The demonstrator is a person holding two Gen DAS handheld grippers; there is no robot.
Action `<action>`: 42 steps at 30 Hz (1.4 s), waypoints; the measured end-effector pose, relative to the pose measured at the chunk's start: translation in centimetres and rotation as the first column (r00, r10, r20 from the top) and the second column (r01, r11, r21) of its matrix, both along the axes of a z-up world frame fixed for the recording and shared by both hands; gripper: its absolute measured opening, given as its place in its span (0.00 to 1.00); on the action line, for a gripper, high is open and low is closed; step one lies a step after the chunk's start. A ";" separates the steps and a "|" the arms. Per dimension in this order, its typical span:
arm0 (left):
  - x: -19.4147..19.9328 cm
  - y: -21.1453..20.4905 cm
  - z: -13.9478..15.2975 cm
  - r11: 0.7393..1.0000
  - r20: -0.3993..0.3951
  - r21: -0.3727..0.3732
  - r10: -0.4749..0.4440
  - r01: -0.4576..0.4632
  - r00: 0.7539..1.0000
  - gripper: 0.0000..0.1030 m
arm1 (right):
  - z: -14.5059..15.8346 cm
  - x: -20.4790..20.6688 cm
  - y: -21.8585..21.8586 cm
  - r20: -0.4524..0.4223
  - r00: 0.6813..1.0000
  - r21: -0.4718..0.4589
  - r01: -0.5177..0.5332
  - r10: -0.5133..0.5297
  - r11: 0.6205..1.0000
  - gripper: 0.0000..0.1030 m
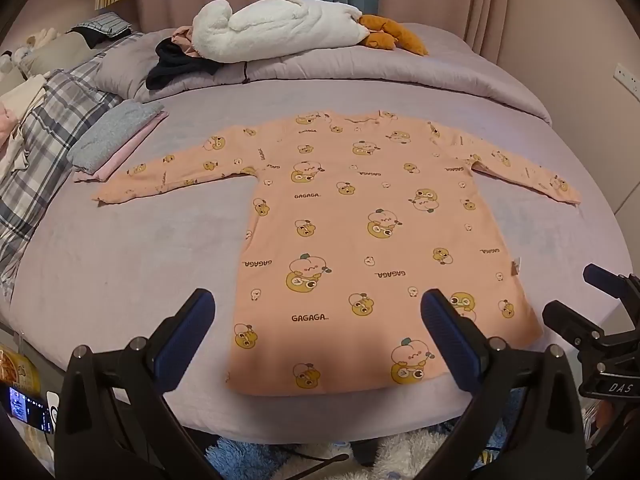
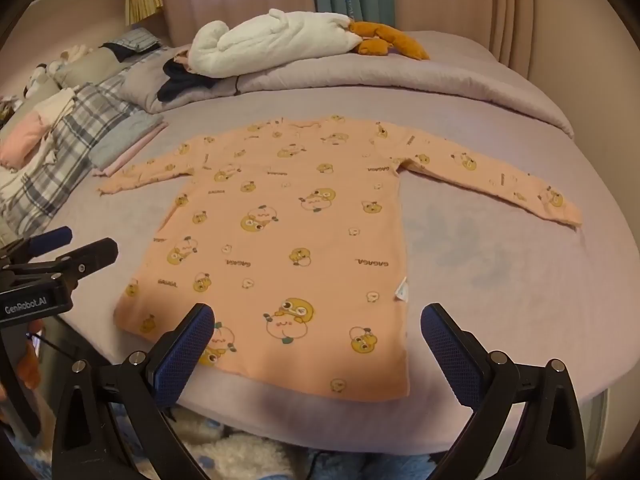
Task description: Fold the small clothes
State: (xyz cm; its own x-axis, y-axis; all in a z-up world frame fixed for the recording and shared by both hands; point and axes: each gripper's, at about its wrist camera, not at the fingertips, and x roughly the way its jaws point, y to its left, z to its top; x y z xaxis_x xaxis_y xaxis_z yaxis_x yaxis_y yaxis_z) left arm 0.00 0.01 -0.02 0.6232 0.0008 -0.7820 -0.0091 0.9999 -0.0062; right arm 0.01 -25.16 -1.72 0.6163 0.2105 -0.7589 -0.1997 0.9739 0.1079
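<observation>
Presently, on hand:
Garment: peach long-sleeved top (image 1: 360, 232) with a duck-and-peach print, lying face up and flat on the bed (image 1: 120, 264), hem near, neckline far.
Sleeves: both spread out, one to the left (image 1: 168, 176), one to the right (image 1: 520, 168); neither turned in.
Left gripper (image 1: 318, 322): jaws wide apart, nothing between them, hovering over the near hem.
Right gripper (image 2: 318, 334): jaws likewise wide apart and empty, over the near right part of the hem.
Folded stack: a grey piece on a pink one (image 1: 116, 140), far left on the bed, just beside the left cuff; seemingly items already folded, though the view is too small to be sure.
Other bedding: plaid quilt (image 1: 48, 128) at left, white plush toy (image 1: 276, 24) on the rolled duvet at the far side.
Progress: this top is laid out smooth but shows no fold yet.
Remaining: sleeves in, body folded, then onto the stack, by my reckoning.
</observation>
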 end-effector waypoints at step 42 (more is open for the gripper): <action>0.8 0.1 -1.3 0.999 -0.006 -0.047 -0.023 0.023 1.000 1.00 | -0.6 0.4 -1.1 -0.021 0.999 0.030 0.026 -0.026 0.999 0.99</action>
State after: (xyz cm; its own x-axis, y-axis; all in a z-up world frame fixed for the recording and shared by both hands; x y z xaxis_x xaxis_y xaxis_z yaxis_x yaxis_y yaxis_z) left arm 0.81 0.06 -1.33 0.6177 -0.0503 -0.7848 0.0134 0.9985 -0.0535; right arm 0.41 -26.29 -2.31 0.6063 0.2177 -0.7649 -0.1717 0.9749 0.1414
